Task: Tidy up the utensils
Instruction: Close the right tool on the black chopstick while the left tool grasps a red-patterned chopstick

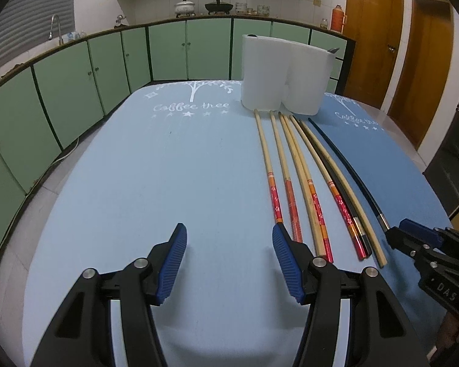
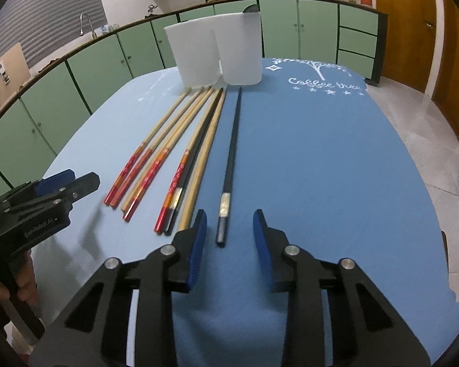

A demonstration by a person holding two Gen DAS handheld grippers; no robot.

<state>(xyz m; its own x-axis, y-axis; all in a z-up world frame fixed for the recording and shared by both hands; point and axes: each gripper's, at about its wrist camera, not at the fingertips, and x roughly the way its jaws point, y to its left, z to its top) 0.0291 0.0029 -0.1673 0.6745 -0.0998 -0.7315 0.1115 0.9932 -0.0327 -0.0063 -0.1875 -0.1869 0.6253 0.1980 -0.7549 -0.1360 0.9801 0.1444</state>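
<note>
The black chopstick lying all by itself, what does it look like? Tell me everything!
The black chopstick is long, thin and dark, with a pale silvery band near its thick end. It lies flat on the blue tablecloth, apart from the other chopsticks, its thin tip pointing at the white holder. Its thick end sits between the open fingers of the right gripper, which are not touching it.

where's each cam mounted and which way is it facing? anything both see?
Left wrist: sits on the left tongs, looking forward over the blue tablecloth at the white holder; own open fingers show, the right tongs at the right edge.
Right wrist: sits on the right tongs, open, straddling the black chopstick; left tongs at the left edge, a hand below them.
Shared: chopsticks, holder, tablecloth, green cabinets.
</note>
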